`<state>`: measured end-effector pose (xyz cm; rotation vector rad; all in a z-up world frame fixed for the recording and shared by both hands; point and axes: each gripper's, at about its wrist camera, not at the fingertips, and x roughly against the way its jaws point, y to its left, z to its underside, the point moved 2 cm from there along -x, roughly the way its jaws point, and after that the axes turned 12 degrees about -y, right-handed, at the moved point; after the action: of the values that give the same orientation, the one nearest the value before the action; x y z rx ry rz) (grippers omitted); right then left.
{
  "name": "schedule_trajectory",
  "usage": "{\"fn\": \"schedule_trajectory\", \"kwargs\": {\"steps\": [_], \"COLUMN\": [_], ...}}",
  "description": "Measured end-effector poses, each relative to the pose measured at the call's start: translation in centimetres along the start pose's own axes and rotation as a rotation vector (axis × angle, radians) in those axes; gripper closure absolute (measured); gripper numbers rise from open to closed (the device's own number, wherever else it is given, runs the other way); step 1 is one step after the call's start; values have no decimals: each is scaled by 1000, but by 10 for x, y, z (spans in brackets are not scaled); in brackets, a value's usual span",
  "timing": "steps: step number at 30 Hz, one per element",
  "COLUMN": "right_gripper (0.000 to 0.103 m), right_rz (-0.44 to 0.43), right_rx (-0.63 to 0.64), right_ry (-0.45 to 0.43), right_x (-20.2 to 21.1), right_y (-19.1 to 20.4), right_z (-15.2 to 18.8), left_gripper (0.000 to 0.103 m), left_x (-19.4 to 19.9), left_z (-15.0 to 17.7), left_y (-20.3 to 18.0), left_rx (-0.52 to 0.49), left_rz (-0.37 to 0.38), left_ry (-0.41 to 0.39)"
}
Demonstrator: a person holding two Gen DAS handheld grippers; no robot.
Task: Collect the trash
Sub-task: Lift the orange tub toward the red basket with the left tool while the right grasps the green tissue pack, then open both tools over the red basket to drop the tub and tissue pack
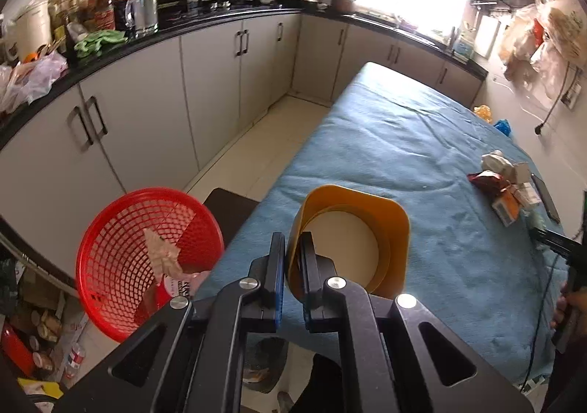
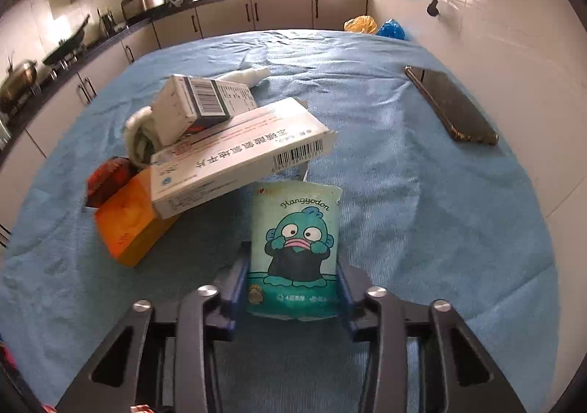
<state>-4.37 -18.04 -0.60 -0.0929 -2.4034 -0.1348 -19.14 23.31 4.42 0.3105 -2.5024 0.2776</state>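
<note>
My left gripper (image 1: 292,251) is shut on the rim of an orange plastic bin (image 1: 354,237), held tipped over the blue-covered table (image 1: 403,141). A red mesh basket (image 1: 146,259) with crumpled paper and wrappers stands off the table's left edge. My right gripper (image 2: 291,284) is shut on a teal tissue pack with a cartoon fish (image 2: 295,248), low over the cloth. Just beyond it lies a trash pile: a large white medicine box (image 2: 238,156), a smaller white box (image 2: 201,105) on top, an orange box (image 2: 128,226), a red wrapper (image 2: 108,178) and crumpled tissue (image 2: 137,138). The pile also shows in the left wrist view (image 1: 510,189).
A dark phone (image 2: 451,105) lies on the cloth near the right wall. Yellow (image 2: 361,24) and blue (image 2: 392,29) bags sit at the table's far end. Kitchen cabinets and a cluttered counter (image 1: 183,31) run along the left. Bottles and clutter lie on the floor under the basket (image 1: 44,347).
</note>
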Motion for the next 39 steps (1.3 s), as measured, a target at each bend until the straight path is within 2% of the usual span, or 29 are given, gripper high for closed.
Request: {"fn": "schedule_trajectory", "kwargs": {"steps": [6,12,18,23,29,34,39], "right_gripper": [64,64,64,64,63,62,62], "right_rz": [-34,-172,-367,-550,-722,-864,-936], "right_rx": [-70,-87,57,187,318,366,399], "right_ry": [-47,-101,-127,-89,-54,29,103], "right_x": [37,75,98,102,105,95,84], "right_y": [-12,11,100,193,292,368,421], "right_z": [11,17,19,27,48,65,85], "left_gripper": [96,96,96,96,96,96,96], "left_x": [-6,-7,2,7,7,-1,-10], "left_z": [8,13,17,22,31,39,44], "left_y": [15,30,62,96,130,156,174], "left_rx": [26,51,90,135,180,213,227], "left_rz": [-10,-36,-110,-174,-227,-258,-277], "left_ry": [21,23,20,24,43,70,86]}}
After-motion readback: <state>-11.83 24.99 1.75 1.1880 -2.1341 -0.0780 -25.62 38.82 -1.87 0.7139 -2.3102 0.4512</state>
